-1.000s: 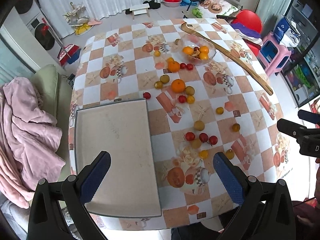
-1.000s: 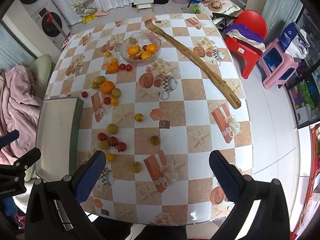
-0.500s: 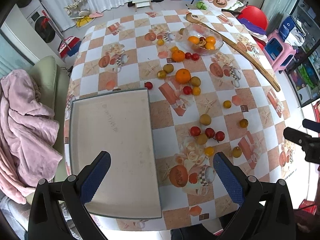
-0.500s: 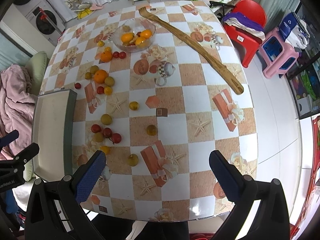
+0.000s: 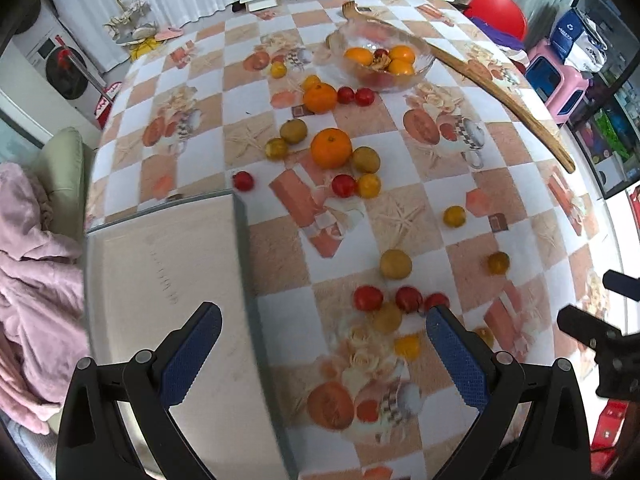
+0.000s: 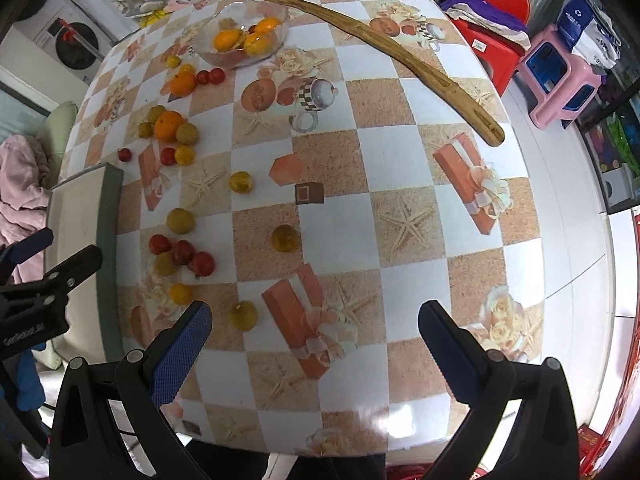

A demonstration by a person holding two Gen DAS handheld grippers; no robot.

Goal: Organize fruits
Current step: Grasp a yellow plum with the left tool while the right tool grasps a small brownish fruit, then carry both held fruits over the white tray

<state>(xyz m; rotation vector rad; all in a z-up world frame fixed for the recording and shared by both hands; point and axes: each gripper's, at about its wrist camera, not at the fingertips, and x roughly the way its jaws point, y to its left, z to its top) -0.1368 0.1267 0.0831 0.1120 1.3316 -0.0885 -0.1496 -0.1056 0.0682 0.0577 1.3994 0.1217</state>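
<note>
Across the checkered tablecloth (image 6: 400, 216) I am seeing almost everything waiting: both my left tongs (image 5: 324, 354) and right tongs (image 6: 314, 354) are hanging wide open and holding nothing, the tray (image 5: 160, 280) at 9 o'clock is sitting bare, and loose fruits (image 5: 331, 148) are lying scattered toward the glass bowl (image 5: 386, 62) at 12 o'clock.

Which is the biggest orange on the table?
Find the glass bowl at the table's far end, then come toward the tray. The big orange sits amid small yellow-green fruits; it is larger than the other loose orange by the bowl.
</note>
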